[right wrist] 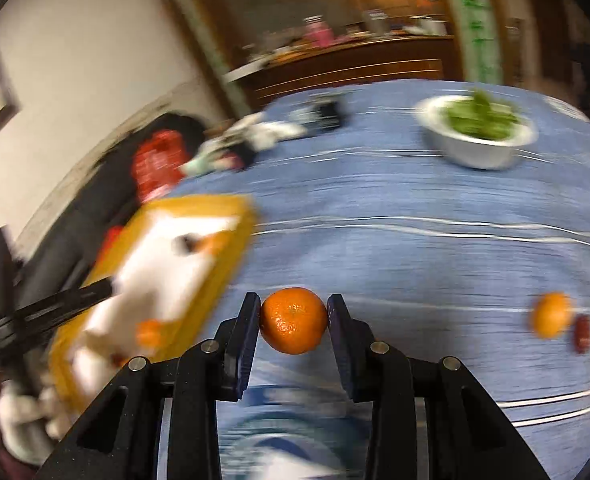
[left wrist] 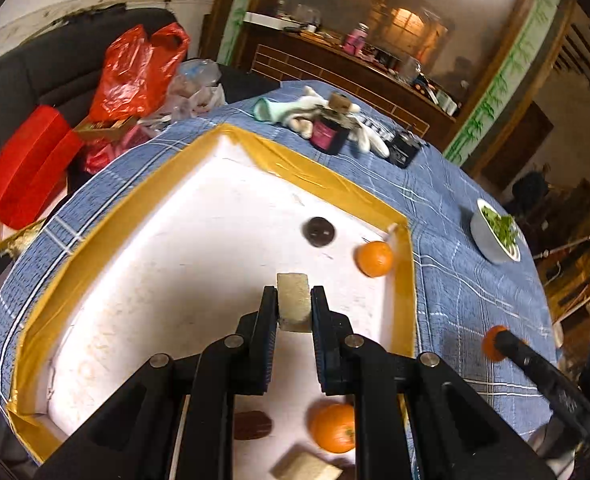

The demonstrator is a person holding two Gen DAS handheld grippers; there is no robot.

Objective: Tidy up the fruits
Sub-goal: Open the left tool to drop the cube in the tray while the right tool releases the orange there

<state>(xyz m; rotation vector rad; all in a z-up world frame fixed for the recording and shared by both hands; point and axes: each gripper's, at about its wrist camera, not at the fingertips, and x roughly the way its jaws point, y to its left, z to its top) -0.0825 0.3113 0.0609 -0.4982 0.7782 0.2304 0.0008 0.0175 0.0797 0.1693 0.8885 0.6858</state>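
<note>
My left gripper [left wrist: 293,300] is shut on a pale tan block [left wrist: 293,300] and holds it above the white foam box [left wrist: 175,264] with yellow taped rim. In the box lie an orange [left wrist: 374,258], a second orange [left wrist: 334,427], a dark round fruit [left wrist: 318,231], a dark red date [left wrist: 252,425] and another tan block [left wrist: 305,466]. My right gripper [right wrist: 293,314] is shut on an orange [right wrist: 293,320] above the blue cloth, right of the box [right wrist: 167,264]. It also shows in the left wrist view [left wrist: 495,342]. Another orange [right wrist: 550,314] and a red date [right wrist: 582,333] lie on the cloth at right.
A white bowl of greens [left wrist: 495,232] [right wrist: 481,136] stands on the blue checked tablecloth [left wrist: 467,288]. A dark jar [left wrist: 329,132], white gloves [left wrist: 307,112] and a black case [left wrist: 405,148] sit at the far side. Red bags [left wrist: 135,68] lie on a dark sofa beyond the table.
</note>
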